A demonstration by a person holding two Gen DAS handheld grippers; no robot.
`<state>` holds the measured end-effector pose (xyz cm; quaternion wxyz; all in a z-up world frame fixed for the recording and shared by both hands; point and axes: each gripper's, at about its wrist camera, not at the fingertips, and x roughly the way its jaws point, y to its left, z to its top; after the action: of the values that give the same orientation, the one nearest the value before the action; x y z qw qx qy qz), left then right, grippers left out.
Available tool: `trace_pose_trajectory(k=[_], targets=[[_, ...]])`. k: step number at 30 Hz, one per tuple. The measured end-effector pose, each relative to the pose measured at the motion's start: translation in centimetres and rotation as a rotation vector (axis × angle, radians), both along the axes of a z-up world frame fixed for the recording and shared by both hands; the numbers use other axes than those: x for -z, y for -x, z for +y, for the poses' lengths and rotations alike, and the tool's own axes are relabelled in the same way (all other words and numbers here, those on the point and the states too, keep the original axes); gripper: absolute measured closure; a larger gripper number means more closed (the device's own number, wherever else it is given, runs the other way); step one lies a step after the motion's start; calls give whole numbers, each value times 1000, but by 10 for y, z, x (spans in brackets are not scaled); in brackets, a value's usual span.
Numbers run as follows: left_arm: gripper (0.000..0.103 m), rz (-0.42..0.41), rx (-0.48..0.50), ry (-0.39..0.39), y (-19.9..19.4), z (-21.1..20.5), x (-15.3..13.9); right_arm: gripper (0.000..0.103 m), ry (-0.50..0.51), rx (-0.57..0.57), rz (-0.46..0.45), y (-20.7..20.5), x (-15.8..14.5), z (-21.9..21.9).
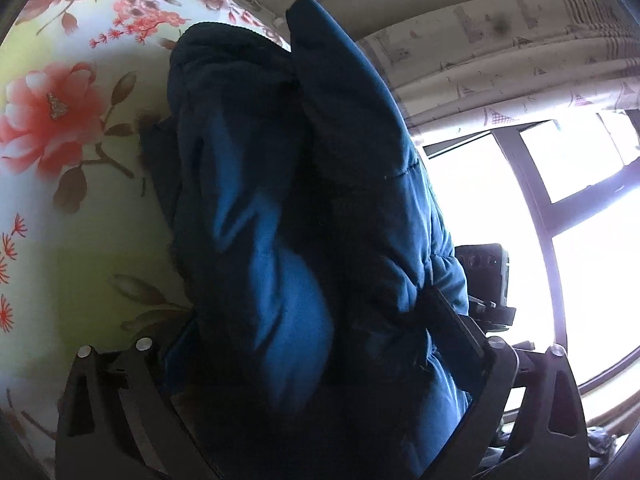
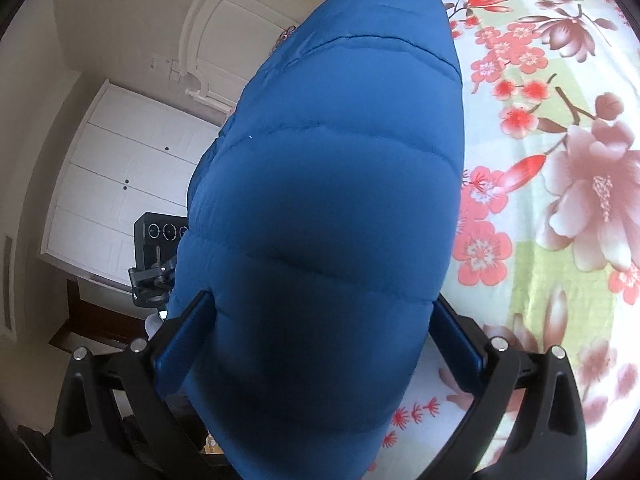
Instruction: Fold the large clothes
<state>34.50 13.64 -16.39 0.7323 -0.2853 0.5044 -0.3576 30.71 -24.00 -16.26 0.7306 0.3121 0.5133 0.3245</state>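
A puffy blue quilted jacket (image 1: 280,200) lies bunched on a flowered bed sheet (image 1: 60,160) and fills the middle of both views. My left gripper (image 1: 316,312) is shut on a thick fold of it. Its right finger (image 1: 452,320) digs into creased fabric, and its left finger is hidden under the cloth. In the right wrist view the jacket (image 2: 328,160) bulges up between the fingers of my right gripper (image 2: 322,300). That gripper stands open at full width, with its fingers (image 2: 188,332) alongside the padding.
The flowered sheet (image 2: 540,240) spreads out to the right of the jacket. A black device on a mount (image 2: 160,240) stands beside the bed, also seen as a dark box (image 1: 488,272). White cupboard doors (image 2: 120,160), a bright window (image 1: 580,240) and a curtain (image 1: 500,60) lie beyond.
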Motion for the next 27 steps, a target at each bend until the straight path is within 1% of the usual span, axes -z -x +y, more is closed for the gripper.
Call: trace_pose_trajectory(k=[1,3,4,6,8,9,11,12,15,19,20,22,24,26,27], targets=[[17,-8,-6,12,3,-1,1,2,0,2,-10,-1,-1,5],[32,-25,-20,23,6,4,1,2,10,4,-26,0,0,7],[34,-42,-30,21,10,5,0,3,12,8,-45,2,-1,9],[41,-72,-43,6,14,4,-2,14,24,21,-96,6,-3,13],[45,-106,-56,-14,17,-3,-8,22,44,38,-143,14,-6,15],[49,-127,-60,-25,19,-7,-13,25,49,48,-165,20,-4,16],[53,-157,-61,-23,18,-11,-25,30,66,65,-200,27,-6,19],[54,-170,-59,-11,15,-16,-30,34,81,68,-226,29,-10,21],[54,-202,-30,23,-1,-34,-42,37,129,82,-310,32,-30,17],[54,-243,7,63,-43,-76,-58,37,182,137,-393,21,-60,-9],[54,-247,11,68,-53,-84,-60,37,207,150,-417,15,-70,-18],[54,-265,15,64,-80,-106,-63,37,229,164,-434,-1,-82,-33],[54,-262,22,52,-105,-123,-59,37,250,184,-446,-23,-89,-51],[54,-223,20,31,-126,-137,-43,37,254,200,-441,-46,-85,-67],[54,-192,19,5,-136,-143,-29,37,253,205,-432,-56,-78,-75]])
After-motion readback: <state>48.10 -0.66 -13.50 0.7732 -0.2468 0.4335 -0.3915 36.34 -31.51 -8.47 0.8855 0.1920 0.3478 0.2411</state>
